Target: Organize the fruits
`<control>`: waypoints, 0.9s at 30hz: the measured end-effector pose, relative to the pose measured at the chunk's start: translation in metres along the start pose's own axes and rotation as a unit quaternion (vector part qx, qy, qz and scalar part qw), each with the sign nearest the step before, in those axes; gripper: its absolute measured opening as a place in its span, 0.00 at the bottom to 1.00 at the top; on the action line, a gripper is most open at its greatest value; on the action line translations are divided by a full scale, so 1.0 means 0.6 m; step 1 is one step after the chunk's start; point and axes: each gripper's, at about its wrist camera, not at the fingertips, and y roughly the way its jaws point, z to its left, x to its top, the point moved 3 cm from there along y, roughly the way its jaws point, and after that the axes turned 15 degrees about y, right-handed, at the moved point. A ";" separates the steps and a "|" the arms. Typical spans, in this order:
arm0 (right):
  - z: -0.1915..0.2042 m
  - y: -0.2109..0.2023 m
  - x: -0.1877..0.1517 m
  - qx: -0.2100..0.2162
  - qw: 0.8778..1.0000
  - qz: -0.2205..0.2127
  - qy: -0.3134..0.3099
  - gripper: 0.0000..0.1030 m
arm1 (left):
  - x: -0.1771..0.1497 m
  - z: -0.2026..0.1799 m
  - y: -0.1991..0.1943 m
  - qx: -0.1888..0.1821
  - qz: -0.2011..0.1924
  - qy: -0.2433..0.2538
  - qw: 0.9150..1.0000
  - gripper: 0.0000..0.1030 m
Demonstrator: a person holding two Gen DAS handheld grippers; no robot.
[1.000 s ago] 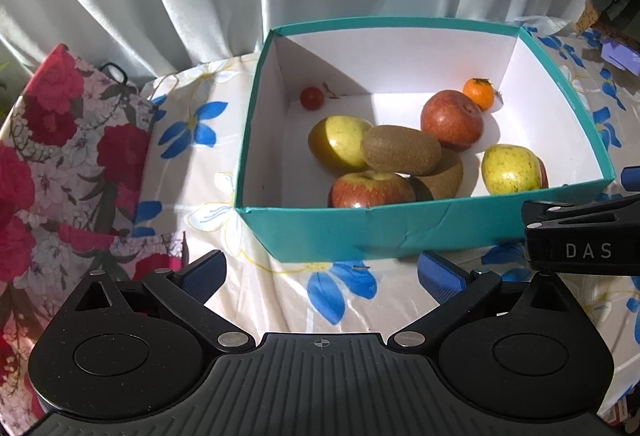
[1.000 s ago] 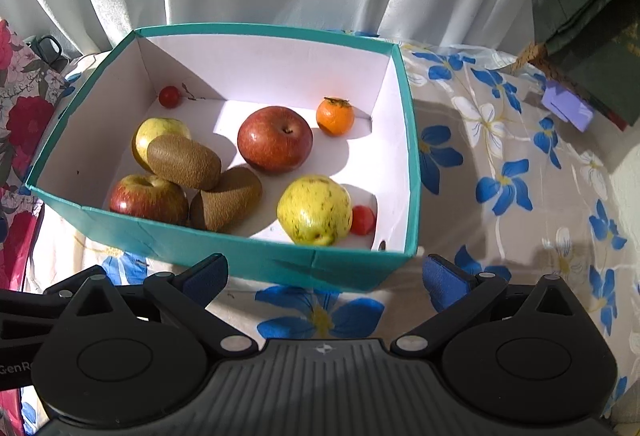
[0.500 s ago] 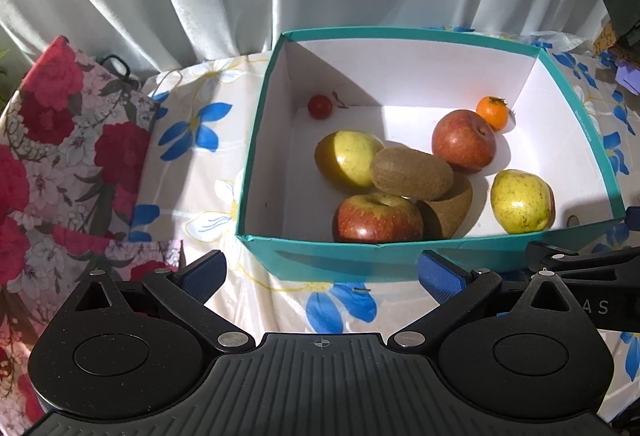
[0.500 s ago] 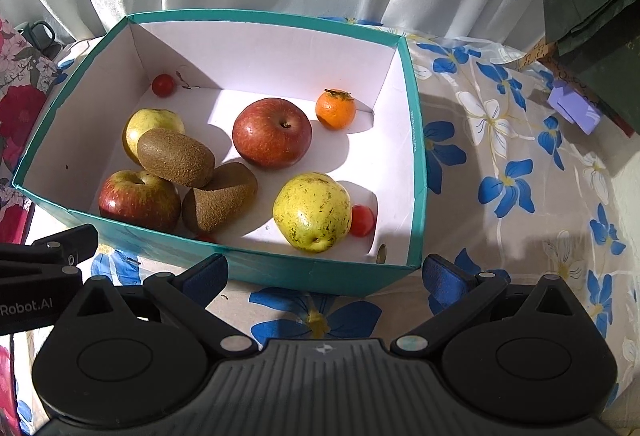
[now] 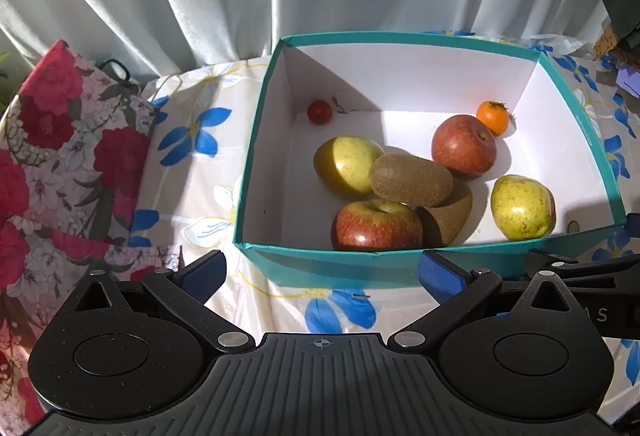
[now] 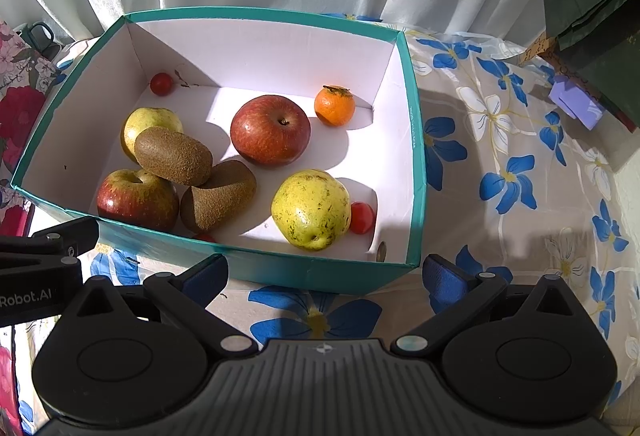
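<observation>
Blue-padded left gripper (image 5: 320, 272), right gripper (image 6: 325, 272): jaws wide, empty, before box (image 6: 320, 272).

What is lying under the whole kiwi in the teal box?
The whole kiwi rests on a cut kiwi piece, leaning against the yellow apple and red-yellow apple. The box floor beneath is hidden.

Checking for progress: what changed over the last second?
Both open tools, the left tool and the right tool, rose and looked further down into the teal box. Nothing was taken hold of or released. The fruit, including the kiwi, kept its places.
</observation>
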 end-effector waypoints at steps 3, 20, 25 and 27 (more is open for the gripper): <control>0.000 0.000 0.000 0.000 1.000 0.000 0.000 1.00 | 0.000 0.000 0.001 -0.002 0.001 0.000 1.000 1.00; -0.002 0.001 0.000 -0.002 1.000 -0.001 -0.001 1.00 | 0.001 0.000 0.003 -0.015 0.000 -0.008 1.000 1.00; 0.000 0.000 0.001 -0.003 1.000 -0.002 -0.004 1.00 | 0.001 0.000 0.004 -0.016 0.003 -0.010 1.000 1.00; -0.001 0.000 0.001 -0.003 1.000 -0.002 -0.004 1.00 | 0.001 0.000 0.005 -0.016 0.003 -0.010 1.000 1.00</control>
